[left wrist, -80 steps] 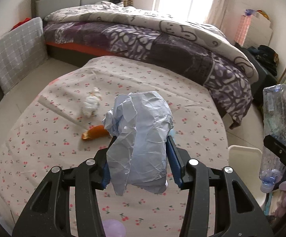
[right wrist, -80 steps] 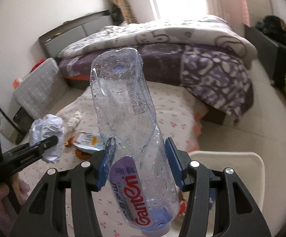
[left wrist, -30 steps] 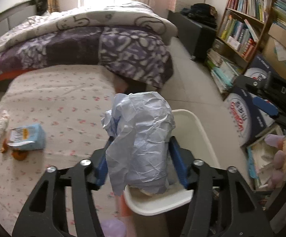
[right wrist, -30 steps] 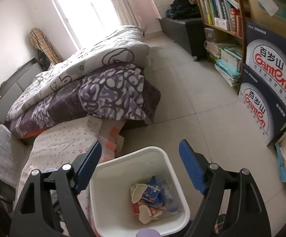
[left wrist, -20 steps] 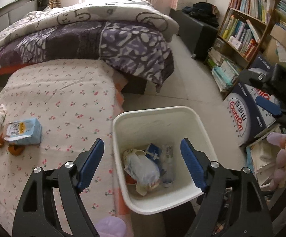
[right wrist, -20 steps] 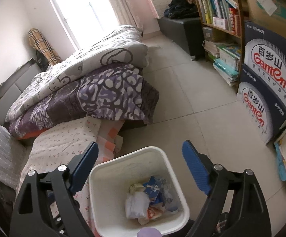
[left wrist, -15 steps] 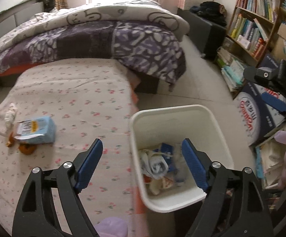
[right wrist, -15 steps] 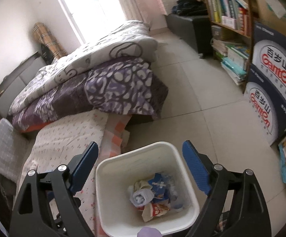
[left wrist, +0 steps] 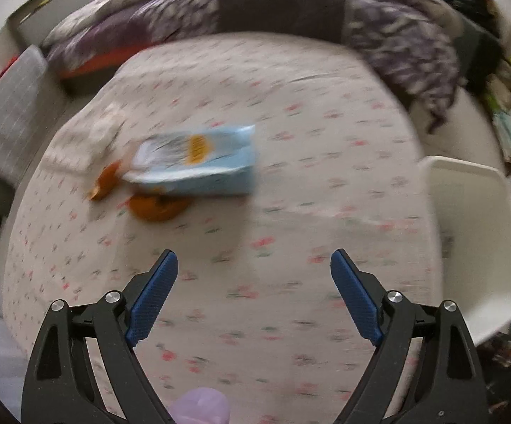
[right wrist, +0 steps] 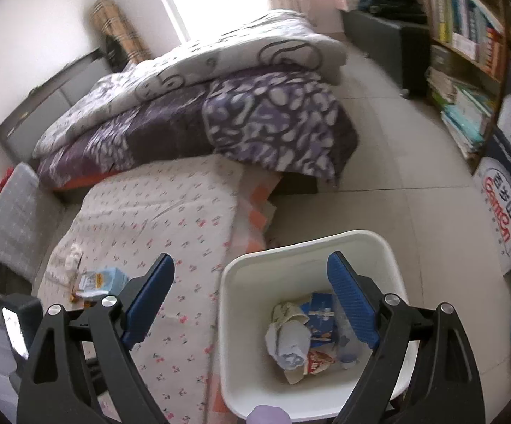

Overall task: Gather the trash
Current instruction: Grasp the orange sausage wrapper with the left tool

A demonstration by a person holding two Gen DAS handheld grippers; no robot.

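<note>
Paper now in the bin [right wrist: 389, 247] — left gripper [left wrist: 253, 296], jaws just opened and empty, swings toward the carton [left wrist: 198, 166]; right gripper [right wrist: 250, 295] open, empty.

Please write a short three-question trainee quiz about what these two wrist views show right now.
1. True or false: the left hand-held gripper holds crumpled paper.
2. What lies in the white bin?
A. only a bottle
B. mixed trash, crumpled paper included
C. nothing
3. Which large item is left on the floral sheet?

Key: 1 false, both it and the right hand-held gripper are empty. 2 B. 3 the light blue pack.
</note>
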